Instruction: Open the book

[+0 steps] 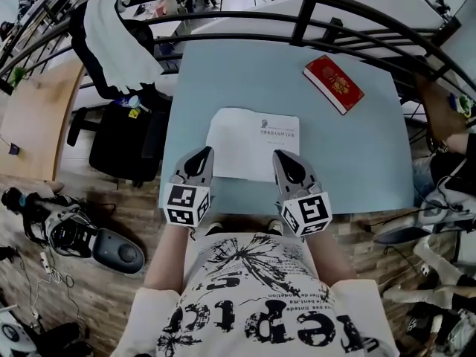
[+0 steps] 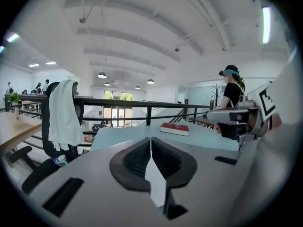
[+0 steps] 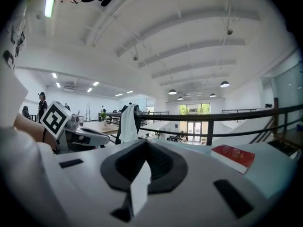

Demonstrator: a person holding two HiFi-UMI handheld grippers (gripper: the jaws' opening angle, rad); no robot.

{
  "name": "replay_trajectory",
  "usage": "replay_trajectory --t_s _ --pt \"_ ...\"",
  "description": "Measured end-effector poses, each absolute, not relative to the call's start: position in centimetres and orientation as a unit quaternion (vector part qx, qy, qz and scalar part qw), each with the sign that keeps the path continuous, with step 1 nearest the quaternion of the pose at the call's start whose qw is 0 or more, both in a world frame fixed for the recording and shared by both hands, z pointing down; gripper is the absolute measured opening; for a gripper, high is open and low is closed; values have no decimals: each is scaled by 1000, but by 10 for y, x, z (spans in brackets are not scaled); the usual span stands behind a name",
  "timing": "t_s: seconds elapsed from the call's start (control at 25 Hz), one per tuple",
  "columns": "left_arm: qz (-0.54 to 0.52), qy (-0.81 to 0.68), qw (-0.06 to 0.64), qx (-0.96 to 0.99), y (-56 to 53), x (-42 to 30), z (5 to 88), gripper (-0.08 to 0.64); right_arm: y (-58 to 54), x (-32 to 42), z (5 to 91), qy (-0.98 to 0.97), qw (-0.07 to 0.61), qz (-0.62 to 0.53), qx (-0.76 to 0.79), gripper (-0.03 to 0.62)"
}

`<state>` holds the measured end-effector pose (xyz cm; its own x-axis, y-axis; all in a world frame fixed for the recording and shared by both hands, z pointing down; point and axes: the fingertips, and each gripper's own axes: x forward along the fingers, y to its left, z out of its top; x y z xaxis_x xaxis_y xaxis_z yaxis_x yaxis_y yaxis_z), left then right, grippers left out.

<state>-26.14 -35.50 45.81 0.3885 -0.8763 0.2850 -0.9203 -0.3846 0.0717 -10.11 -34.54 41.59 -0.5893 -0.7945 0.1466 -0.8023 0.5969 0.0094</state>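
Note:
A white book lies shut in the middle of the light blue table, its printed cover facing up. A red book rests at the far right of the table, and it also shows in the left gripper view and the right gripper view. My left gripper hangs above the white book's near left corner with its jaws shut and nothing in them. My right gripper is raised over the near right corner, also shut and empty.
A black railing curves round the table's far side. A black chair draped with a white cloth and a black bag stand to the left. Gear and cables lie on the wooden floor. A person stands beyond the table.

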Motion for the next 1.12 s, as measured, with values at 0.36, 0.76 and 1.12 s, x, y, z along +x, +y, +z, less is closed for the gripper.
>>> replay_trajectory --t_s 0.36,0.76,1.12 --pt "47 -513 26 857 -348 -203 384 23 -348 -67 386 -884 63 -30 462 9" --pt "44 -500 31 865 -346 -180 380 24 -351 -48 379 -879 53 -40 472 9" --pt "39 -504 27 863 -345 -176 372 23 -353 -40 378 -878 50 -35 474 9"
